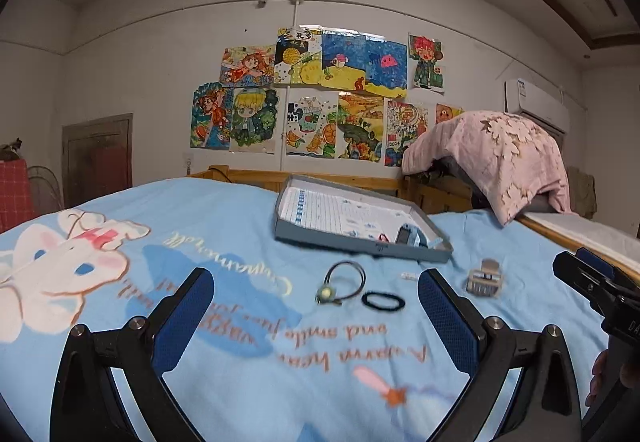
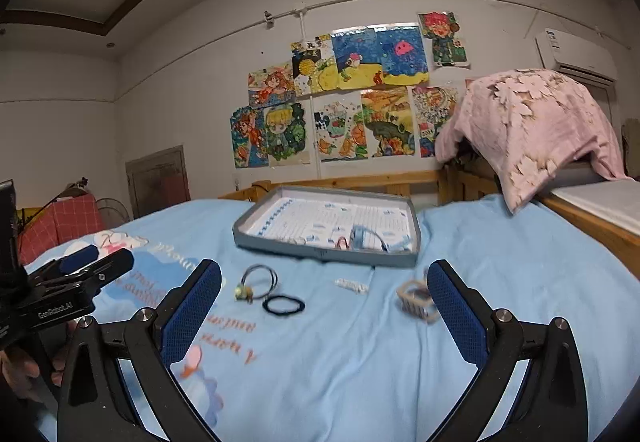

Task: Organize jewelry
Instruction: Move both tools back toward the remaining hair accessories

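A grey tray lies on the blue bedsheet and holds a few small pieces near its front right. In front of it lie a dark hair tie with a pale green charm, a plain black hair tie, a small white clip and a beige claw clip. My left gripper is open above the sheet, short of the hair ties. My right gripper is open, its right finger beside the claw clip.
A wooden bed rail runs behind the tray. A pink cloth drapes over something at the back right. The right gripper shows at the right edge of the left wrist view; the left gripper shows at the left of the right wrist view.
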A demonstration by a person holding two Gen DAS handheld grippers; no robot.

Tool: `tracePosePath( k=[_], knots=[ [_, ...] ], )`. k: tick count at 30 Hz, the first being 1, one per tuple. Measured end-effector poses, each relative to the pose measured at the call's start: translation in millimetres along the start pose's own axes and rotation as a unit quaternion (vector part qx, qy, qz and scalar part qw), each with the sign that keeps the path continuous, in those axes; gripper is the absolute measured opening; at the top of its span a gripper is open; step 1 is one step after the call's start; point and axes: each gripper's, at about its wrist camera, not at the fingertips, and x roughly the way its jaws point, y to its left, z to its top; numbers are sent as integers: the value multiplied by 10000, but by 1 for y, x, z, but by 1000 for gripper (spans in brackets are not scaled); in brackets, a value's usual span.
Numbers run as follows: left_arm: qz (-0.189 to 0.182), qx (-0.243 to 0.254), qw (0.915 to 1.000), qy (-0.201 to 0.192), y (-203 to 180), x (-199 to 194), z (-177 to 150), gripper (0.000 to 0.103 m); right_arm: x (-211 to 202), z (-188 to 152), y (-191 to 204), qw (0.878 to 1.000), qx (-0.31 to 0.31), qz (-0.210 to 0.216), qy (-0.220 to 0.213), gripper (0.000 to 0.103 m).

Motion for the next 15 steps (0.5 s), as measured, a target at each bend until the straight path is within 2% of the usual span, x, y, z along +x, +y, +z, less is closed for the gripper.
tracePosePath(
  k=[8,15],
  knots=[
    [11,55,10000,14,4,-22,-27,103,-12,-26,-4,9994,216,-129,254,101],
    [65,94,9998,148,4,-20,-37,103,-3,-33,-2,9990,207,-157,364,101]
  ],
)
